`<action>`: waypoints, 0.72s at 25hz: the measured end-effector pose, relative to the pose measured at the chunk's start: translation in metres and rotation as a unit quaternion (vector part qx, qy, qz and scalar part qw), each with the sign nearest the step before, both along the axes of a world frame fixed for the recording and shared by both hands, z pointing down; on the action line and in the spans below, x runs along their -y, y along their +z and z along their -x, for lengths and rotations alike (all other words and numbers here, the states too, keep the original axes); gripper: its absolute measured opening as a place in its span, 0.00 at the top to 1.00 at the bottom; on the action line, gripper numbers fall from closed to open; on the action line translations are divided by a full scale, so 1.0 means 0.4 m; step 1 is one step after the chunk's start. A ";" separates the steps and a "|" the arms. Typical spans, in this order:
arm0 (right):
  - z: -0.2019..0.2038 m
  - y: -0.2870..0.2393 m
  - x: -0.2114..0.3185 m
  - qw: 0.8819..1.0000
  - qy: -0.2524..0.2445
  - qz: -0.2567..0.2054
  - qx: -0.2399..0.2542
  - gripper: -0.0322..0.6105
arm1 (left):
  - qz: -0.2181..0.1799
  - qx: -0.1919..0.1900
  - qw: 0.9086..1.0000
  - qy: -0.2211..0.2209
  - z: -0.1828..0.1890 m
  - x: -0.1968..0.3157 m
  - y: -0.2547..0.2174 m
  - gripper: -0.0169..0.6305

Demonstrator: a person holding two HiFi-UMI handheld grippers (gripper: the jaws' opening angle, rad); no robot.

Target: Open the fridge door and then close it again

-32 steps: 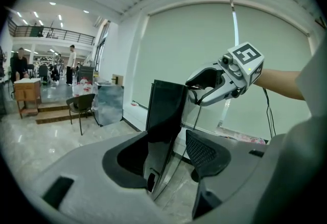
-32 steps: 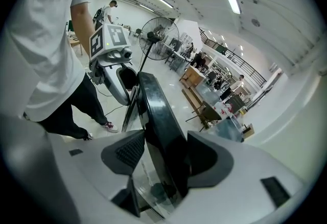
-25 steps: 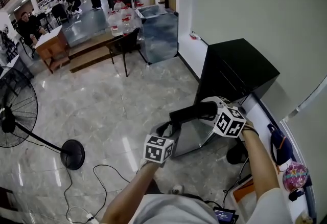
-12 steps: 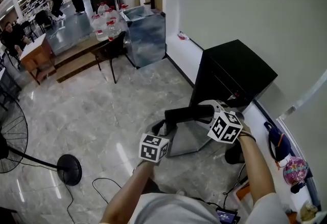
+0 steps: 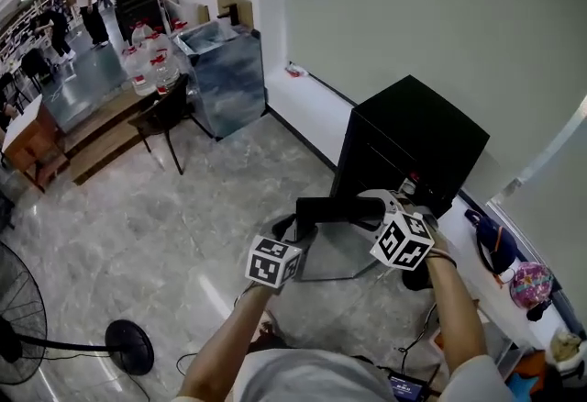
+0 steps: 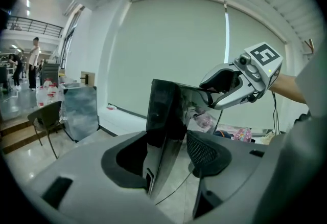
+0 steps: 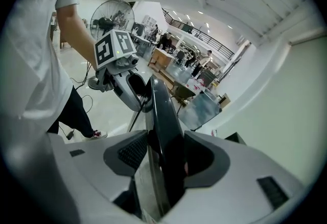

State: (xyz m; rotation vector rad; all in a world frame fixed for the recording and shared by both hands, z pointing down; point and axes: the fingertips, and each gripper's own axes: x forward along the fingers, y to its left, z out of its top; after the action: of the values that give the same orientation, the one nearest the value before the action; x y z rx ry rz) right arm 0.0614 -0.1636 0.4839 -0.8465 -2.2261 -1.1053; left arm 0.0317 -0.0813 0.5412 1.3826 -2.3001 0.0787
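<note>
Black fridge door [image 5: 335,207] in left tongs [image 5: 293,228], right tongs [image 5: 372,204]; interior unseen

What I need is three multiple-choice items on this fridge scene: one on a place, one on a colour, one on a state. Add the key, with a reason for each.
1. Where does the fridge stand?
A. on a table
B. in the middle of the hall
C. on the floor by the wall

2. What colour is the fridge's casing?
A. black
B. white
C. red

3. The fridge door is:
A. shut
B. open
C. taken off

Key:
1 C: the fridge stands on the floor, close to the wall.
2 A: its top and sides are black.
3 B: the fridge door is swung out from the body.
</note>
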 end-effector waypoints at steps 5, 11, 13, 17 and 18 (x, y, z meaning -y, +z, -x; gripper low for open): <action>0.060 0.001 0.027 0.999 0.050 0.000 -0.008 0.61 | 0.000 -0.007 0.998 0.058 0.077 0.034 0.000 0.64; 0.128 0.009 0.053 0.994 0.105 0.002 -0.001 0.60 | 0.000 -0.012 0.993 0.115 0.163 0.069 0.006 0.64; 0.144 0.010 0.066 0.992 0.126 0.000 0.001 0.60 | 0.003 -0.015 0.991 0.135 0.185 0.086 0.005 0.64; 0.175 0.009 0.088 0.987 0.163 -0.009 -0.012 0.60 | 0.003 -0.022 0.985 0.171 0.222 0.112 0.001 0.64; 0.183 0.010 0.091 0.985 0.170 -0.011 -0.017 0.60 | 0.002 -0.023 0.984 0.179 0.231 0.115 0.001 0.64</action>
State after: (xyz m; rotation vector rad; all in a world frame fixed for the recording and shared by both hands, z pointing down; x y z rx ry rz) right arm -0.0116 -0.2000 0.4878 -0.4486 -2.2190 -0.9408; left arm -0.0605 -0.1273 0.5416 1.7605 -1.9887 0.1610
